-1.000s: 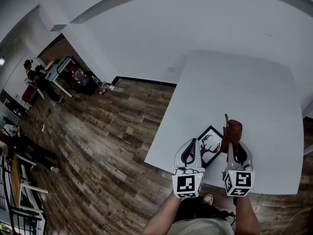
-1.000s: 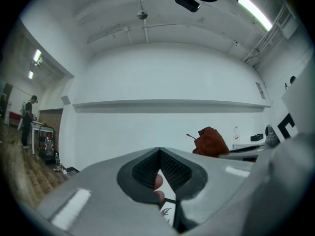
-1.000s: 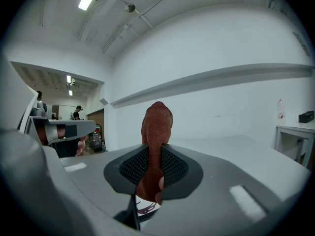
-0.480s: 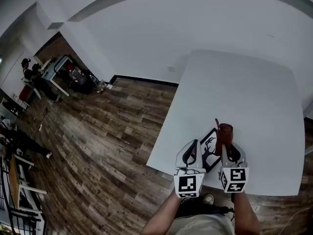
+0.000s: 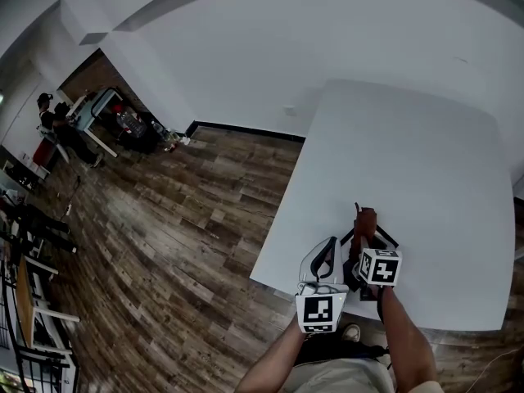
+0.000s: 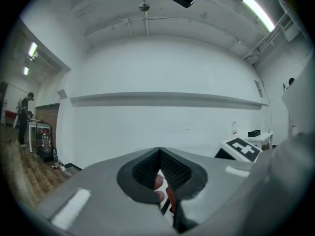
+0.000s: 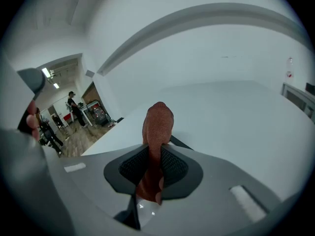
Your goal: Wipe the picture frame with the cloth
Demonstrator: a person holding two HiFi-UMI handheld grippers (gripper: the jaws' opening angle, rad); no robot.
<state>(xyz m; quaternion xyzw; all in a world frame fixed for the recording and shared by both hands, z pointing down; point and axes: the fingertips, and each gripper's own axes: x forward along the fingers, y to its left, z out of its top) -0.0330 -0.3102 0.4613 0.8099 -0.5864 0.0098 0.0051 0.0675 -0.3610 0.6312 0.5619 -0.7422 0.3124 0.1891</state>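
Right gripper (image 5: 363, 237) pinches cloth (image 5: 365, 218) over frame (image 5: 386, 239) at the table's (image 5: 426, 162) near edge; left gripper (image 5: 329, 248) pressed together, empty. We'd press flat and stroke corner to corner.

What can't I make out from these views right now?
Head view: picture frame mostly covered by the right gripper and cloth; its image unreadable.
Cloth-to-frame contact: hidden beneath the right gripper in every view.
Left gripper: its view shows only slivers past its shut jaws.
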